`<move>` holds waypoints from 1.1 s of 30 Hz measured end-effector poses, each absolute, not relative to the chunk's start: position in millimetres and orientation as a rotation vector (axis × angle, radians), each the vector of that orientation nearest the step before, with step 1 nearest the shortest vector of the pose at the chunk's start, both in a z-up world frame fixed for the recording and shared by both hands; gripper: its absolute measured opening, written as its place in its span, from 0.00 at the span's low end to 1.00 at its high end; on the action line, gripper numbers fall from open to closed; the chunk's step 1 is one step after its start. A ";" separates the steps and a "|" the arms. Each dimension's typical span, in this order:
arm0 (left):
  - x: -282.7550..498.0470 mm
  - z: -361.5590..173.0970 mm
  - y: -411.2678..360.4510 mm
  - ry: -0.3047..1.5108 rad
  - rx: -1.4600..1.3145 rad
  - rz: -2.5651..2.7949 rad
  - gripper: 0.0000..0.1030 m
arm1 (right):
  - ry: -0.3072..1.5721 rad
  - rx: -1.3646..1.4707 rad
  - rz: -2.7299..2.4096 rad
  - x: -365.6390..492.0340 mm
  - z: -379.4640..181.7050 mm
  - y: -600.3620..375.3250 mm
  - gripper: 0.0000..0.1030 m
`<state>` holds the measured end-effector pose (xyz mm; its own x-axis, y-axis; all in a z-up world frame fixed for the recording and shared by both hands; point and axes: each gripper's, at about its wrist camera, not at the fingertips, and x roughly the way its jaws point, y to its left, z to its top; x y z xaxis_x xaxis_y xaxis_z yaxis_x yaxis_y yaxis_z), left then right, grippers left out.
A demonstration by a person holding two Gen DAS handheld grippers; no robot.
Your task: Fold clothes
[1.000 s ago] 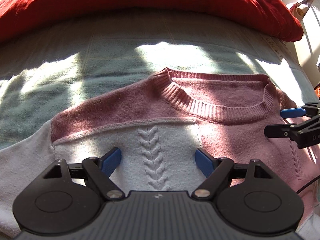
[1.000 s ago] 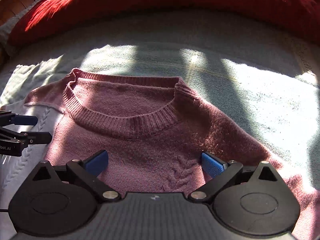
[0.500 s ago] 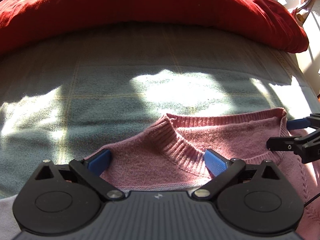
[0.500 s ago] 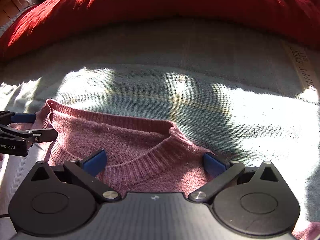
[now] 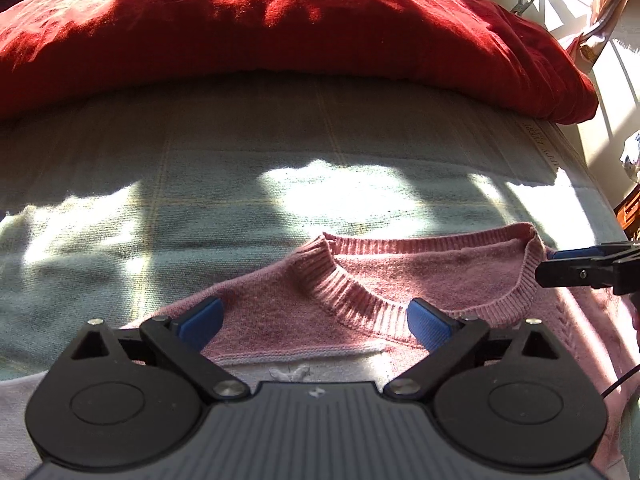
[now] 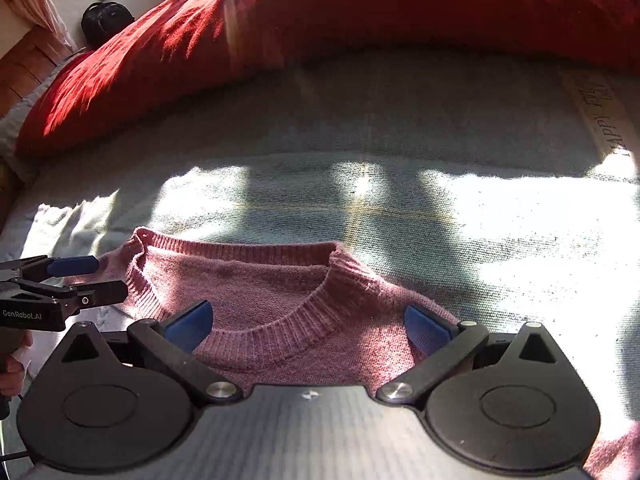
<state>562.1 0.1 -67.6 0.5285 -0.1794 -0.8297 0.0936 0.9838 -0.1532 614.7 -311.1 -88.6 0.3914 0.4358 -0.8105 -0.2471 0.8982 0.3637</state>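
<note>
Sweater [image 5: 420, 276] body behind tongs

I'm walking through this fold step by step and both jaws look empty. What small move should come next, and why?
Probably lower both grippers onto the pink sweater near its shoulders and close on the fabric. The left gripper and right gripper are open, holding nothing, on either side of the ribbed collar, and the sweater lies flat on the bedspread.
</note>
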 end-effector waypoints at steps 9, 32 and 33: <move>502.6 -63.5 6.6 1.093 -0.134 -0.187 0.95 | 1.129 0.273 0.494 564.5 -69.5 -323.2 1.00; 520.5 -64.3 43.0 1.068 -0.212 -0.110 0.95 | 1.229 0.115 0.827 558.8 -81.0 -232.5 1.00; 519.2 -69.5 45.0 1.085 -0.226 -0.118 0.95 | 1.230 0.088 0.824 555.3 -86.5 -226.5 1.00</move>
<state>519.2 45.0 -69.5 0.4639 -0.2055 -0.8617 -0.0149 0.9708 -0.2395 555.3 -226.5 -86.5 0.0908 0.5979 -0.7964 -0.5085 0.7155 0.4791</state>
